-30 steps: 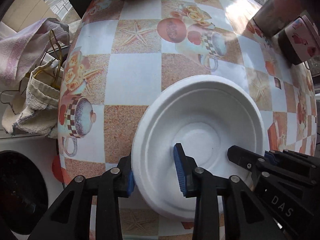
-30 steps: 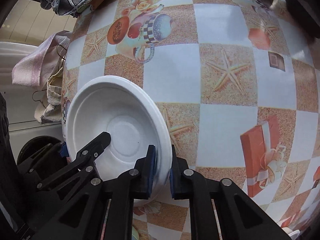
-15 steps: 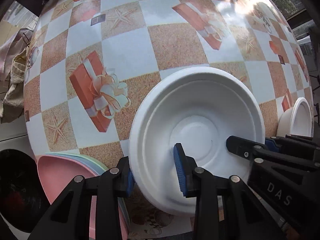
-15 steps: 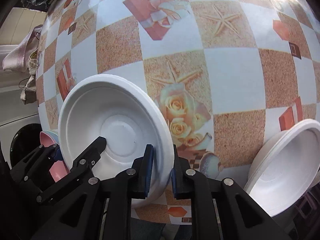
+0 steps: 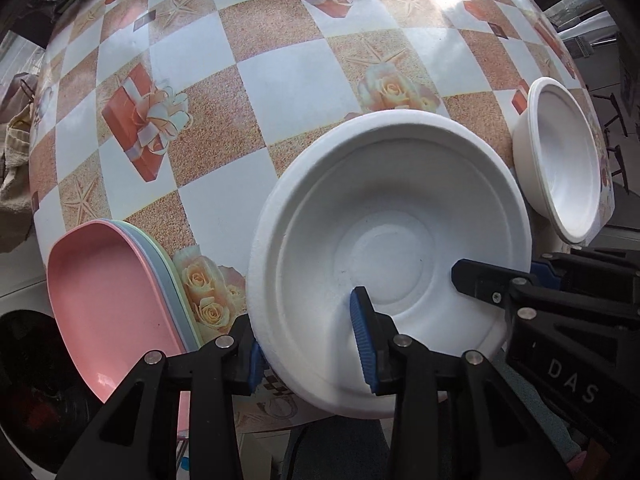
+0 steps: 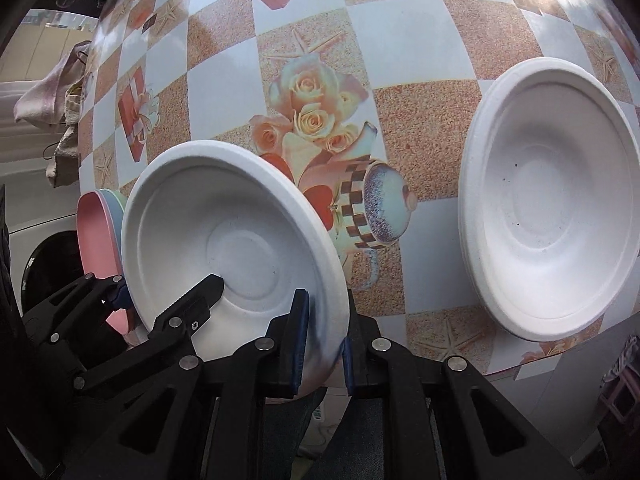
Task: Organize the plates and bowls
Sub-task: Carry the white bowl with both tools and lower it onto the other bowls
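Left gripper point(image 5: 312, 336) is seen with its jaws opening, the rim of a white moulded-fibre plate point(image 5: 390, 256) between them; the outer blue pad point(image 5: 253, 364) sits just at the rim, and firm contact cannot be confirmed. Right gripper point(image 6: 322, 344) is clamped narrowly on the opposite rim of the same plate. The plate is held over the near edge of a table covered in a checked oilcloth printed with roses and gift boxes point(image 5: 280, 76); whether its underside touches the cloth cannot be determined. Its near rim is hidden behind both sets of black fingers.

A stack of pastel plastic plates, pink uppermost point(image 5: 108, 288), lies at the near-left corner, partly cut off by the left gripper. A stack of white fibre bowls point(image 6: 556, 216) is noted near the near-right edge, well apart from the held plate. Crumpled cloths point(image 6: 52, 96) hang beyond the left edge, indistinct. A dark round appliance door point(image 6: 52, 256) is partly visible below.
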A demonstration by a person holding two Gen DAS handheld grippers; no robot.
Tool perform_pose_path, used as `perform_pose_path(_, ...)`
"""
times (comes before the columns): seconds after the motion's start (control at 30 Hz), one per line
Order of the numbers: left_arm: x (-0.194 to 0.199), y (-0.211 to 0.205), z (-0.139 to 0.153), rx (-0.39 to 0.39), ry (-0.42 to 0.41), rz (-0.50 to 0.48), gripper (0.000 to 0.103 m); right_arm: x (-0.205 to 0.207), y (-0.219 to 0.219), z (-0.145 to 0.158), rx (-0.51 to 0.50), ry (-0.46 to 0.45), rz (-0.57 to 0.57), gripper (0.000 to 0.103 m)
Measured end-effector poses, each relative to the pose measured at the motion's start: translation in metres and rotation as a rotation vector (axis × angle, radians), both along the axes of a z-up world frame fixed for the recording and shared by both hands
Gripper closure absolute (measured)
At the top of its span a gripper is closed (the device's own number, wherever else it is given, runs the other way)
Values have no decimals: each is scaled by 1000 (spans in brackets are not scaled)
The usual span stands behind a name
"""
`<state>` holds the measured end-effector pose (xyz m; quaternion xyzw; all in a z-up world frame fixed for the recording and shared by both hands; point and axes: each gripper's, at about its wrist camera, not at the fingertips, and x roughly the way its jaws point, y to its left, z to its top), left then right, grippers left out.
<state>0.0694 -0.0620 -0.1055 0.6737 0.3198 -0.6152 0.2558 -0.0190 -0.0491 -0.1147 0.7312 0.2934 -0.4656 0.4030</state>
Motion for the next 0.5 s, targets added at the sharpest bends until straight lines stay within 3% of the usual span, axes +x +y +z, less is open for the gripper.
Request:
perform_pose_path(0.3,-26,11,53,-68,82,-120,63,-32,50,43,-66,42,-152,86)
perform_pose_path(0.5,-57,23,72,-95,147,-214,63,-60,82,65,-77,79,-255,86)
